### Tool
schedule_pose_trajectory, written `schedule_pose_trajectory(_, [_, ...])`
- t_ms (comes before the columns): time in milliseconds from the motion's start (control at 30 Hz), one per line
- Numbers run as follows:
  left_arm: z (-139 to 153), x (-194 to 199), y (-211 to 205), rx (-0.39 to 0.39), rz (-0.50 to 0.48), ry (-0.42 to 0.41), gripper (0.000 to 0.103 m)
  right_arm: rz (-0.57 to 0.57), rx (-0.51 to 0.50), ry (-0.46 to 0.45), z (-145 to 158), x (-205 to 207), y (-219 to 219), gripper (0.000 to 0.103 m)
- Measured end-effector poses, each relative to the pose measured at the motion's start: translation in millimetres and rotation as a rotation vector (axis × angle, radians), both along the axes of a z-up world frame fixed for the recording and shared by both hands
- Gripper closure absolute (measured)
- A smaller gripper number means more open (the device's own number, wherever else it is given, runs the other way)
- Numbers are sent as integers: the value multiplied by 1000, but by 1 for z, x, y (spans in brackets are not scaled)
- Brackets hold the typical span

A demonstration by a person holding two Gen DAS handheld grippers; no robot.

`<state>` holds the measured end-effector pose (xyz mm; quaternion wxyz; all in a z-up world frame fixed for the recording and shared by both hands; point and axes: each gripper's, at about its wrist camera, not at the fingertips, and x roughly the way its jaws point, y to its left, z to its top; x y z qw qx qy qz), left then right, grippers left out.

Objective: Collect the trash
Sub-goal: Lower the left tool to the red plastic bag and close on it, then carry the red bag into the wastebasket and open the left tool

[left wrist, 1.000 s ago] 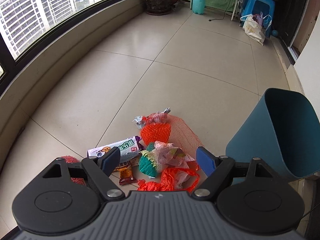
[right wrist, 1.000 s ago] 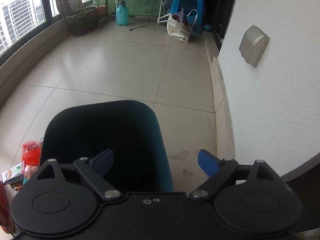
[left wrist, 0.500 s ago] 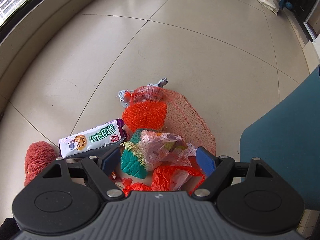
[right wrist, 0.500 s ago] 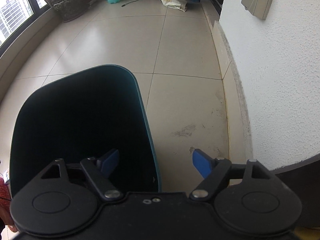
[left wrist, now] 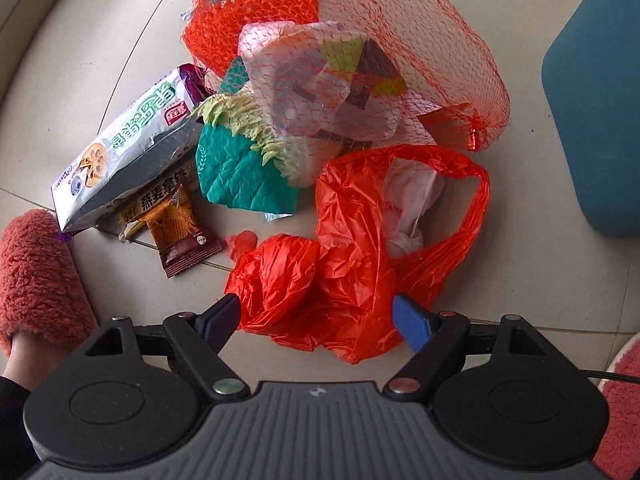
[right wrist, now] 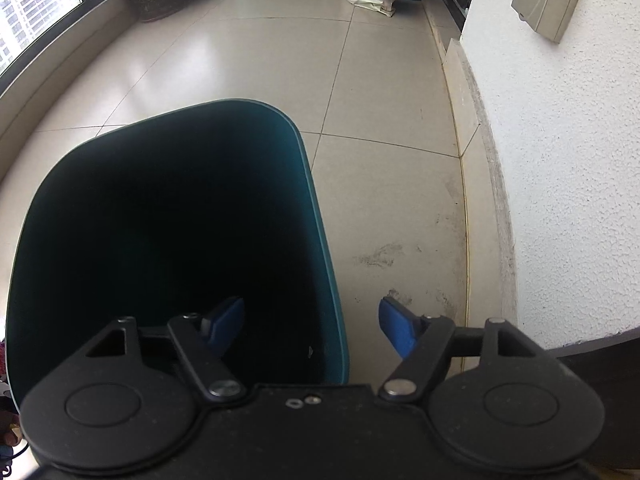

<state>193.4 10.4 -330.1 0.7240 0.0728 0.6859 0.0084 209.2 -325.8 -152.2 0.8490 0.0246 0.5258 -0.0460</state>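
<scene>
All trash (left wrist: 328,152) lay uncollected on floor (left wrist: 120,32). Left gripper (left wrist: 316,320) wide, straddling red bag (left wrist: 352,264), not pinching. Right gripper (right wrist: 312,326) closing astride bin (right wrist: 320,240) rim, not yet gripping.

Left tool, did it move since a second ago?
Yes. The left tool dropped toward the floor: the trash grew big in its view, and its open fingers now flank the orange bag.

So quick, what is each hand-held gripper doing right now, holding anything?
Left hand-held gripper: open around the crumpled red plastic bag.
Right hand-held gripper: open, closing astride the teal plastic bin's rim.
</scene>
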Motion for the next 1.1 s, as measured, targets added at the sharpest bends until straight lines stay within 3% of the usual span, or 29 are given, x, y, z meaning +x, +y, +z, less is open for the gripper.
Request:
schedule_pose_trajectory(167, [-28,-2,12,81,-16,26,20,0,1,10,-2,1,9,30])
schedule_pose_trajectory(333, [-40,-3,14,101,-29,16,15,27,-25,7,-9,4,5,31])
schedule_pose_trajectory(400, [-37,-4,10,107,-50,4,23,38,-39,11,-9,4,6,36])
schedule_pose_trajectory(433, [-32,-3,9,106,-44,-3,27,40,-43,15,-10,4,6,41])
schedule_pose_trajectory(567, [-17,3,24,80,27,-14,64,28,-32,22,-13,3,4,55])
schedule_pose_trajectory(700, [5,9,39,50,101,-30,79,24,-42,11,-12,3,4,61])
schedule_pose_trajectory(967, [71,10,34,32,141,-89,84,-46,-74,-3,-15,1,-7,93])
schedule_pose_trajectory(1100, [118,4,10,-14,127,-155,84,-62,-55,0,-16,2,-8,94])
